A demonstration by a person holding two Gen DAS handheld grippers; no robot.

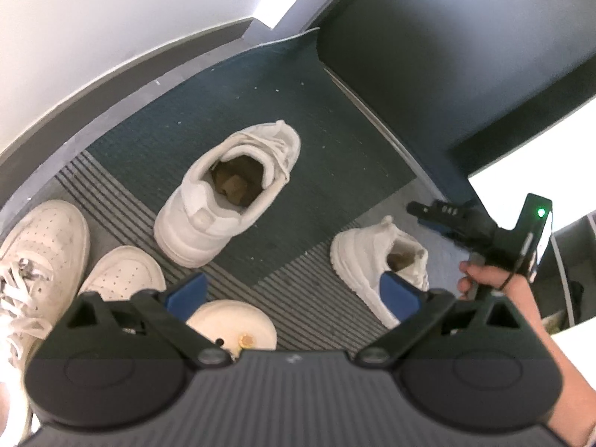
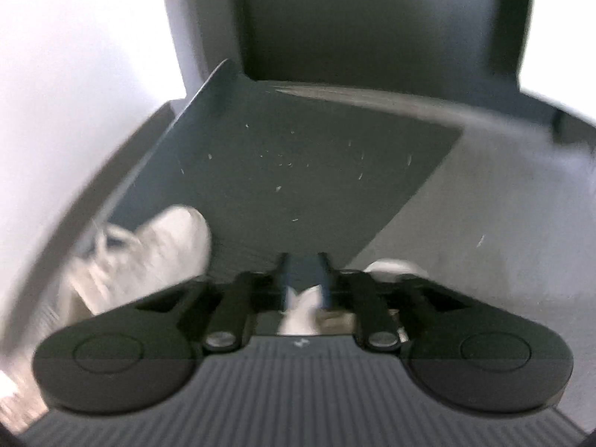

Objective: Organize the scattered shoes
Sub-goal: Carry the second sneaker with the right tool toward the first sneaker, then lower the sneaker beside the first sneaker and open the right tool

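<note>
**Shoes around the dark mat, sorting unfinished**

Left wrist view: my left gripper (image 1: pixel 294 290) hangs released, its blue pads wide apart with nothing between them, above a cream round object (image 1: pixel 232 326) I cannot identify. On the dark mat (image 1: pixel 208 111) stands one chunky white sneaker (image 1: pixel 223 193), heel toward me. Its likely mate, the second white sneaker (image 1: pixel 376 264), lies off the mat's near right corner, askew. Two perforated white sneakers (image 1: pixel 74 260) sit off the near left corner; whether someone wears them I cannot tell.

Right wrist view (blurred): my right gripper (image 2: pixel 305 279) has its pads narrowly apart with white fabric between; grasped or freed, I cannot tell. I judge pairing incomplete.
</note>
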